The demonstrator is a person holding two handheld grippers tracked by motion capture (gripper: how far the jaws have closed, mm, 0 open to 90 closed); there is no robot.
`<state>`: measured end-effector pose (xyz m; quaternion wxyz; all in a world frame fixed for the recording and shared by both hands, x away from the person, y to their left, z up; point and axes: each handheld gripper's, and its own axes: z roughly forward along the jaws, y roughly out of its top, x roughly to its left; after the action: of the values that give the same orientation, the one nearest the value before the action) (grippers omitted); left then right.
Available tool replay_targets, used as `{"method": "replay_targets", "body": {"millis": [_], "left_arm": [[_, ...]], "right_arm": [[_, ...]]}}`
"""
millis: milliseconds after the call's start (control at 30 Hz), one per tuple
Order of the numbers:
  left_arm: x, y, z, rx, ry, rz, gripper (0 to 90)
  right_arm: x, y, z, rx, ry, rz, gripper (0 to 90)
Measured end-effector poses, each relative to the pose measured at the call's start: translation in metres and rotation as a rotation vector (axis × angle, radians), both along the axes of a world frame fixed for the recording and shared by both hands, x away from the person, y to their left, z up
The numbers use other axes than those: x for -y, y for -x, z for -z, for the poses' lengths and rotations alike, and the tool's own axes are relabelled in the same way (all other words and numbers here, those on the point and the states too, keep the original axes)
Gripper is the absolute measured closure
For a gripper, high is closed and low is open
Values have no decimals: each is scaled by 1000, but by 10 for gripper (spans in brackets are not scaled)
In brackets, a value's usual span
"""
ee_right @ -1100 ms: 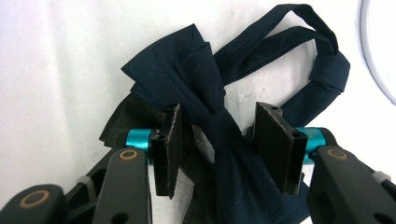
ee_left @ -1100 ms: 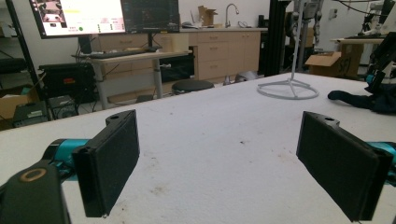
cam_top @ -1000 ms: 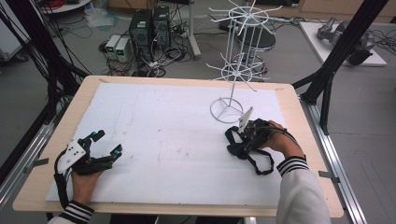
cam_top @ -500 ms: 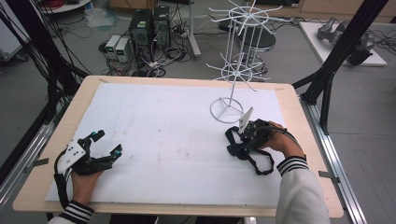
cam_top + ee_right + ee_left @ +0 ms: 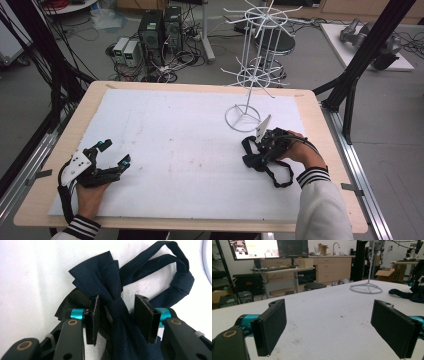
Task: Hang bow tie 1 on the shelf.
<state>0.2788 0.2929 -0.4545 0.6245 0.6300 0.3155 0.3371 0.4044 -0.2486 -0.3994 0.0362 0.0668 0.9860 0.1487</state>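
Nearest the person, the left claw (image 5: pixel 111 154) rests low on the white worktop (image 5: pixel 175 130) at its near left corner, its black pads (image 5: pixel 272 326) spread wide with only bare, lightly stained surface between them; it sits where it did a second ago. Across the worktop to the right, the right claw (image 5: pixel 121 315) straddles a dark navy bow tie (image 5: pixel 113 307) lying flat on the white surface, the tie's knot directly between the two pads. A gap shows on each side of the knot, so the pads stand partly apart and are not pinching the fabric, and the jaws have just been opening a little after closing. The tie's wings fan out beyond the pads, and its neck strap (image 5: pixel 172 270) loops away to the upper right in the right gripper view. Seen from the high view, the bow tie (image 5: pixel 255 159) lies near the right edge, just in front of the round base of a white wire display rack (image 5: pixel 248 75), which stands upright farther back. Tie, rack and both hands hold the same places as in the earlier pictures. No brand, label or writing can be read on any of them; far behind, the monitor screens (image 5: pixel 254 248) are too small to read.
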Motion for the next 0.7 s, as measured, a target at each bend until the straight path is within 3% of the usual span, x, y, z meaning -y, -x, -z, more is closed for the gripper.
{"method": "replay_targets", "body": {"millis": [300, 333, 367, 400, 433, 567, 667, 700], "left_arm": [[0, 1, 0, 4, 0, -2, 137], [0, 1, 0, 3, 1, -2, 137], [0, 1, 0, 4, 1, -2, 137], [0, 1, 0, 3, 1, -1, 137], [0, 1, 0, 4, 1, -1, 137], [0, 1, 0, 2, 1, -1, 137], [0, 1, 0, 2, 1, -1, 137], [0, 1, 0, 3, 1, -2, 137]], "right_arm": [[-2, -3, 4, -30, 7, -23, 690], [-2, 0, 3, -52, 24, 11, 714], [-2, 0, 3, -58, 25, 9, 740], [-2, 0, 3, -58, 25, 9, 740], [-3, -3, 4, -44, 8, -25, 747], [-4, 0, 2, -51, 28, -6, 767], [-5, -2, 2, -22, 5, -54, 771], [-4, -1, 1, -24, 8, -36, 771]]}}
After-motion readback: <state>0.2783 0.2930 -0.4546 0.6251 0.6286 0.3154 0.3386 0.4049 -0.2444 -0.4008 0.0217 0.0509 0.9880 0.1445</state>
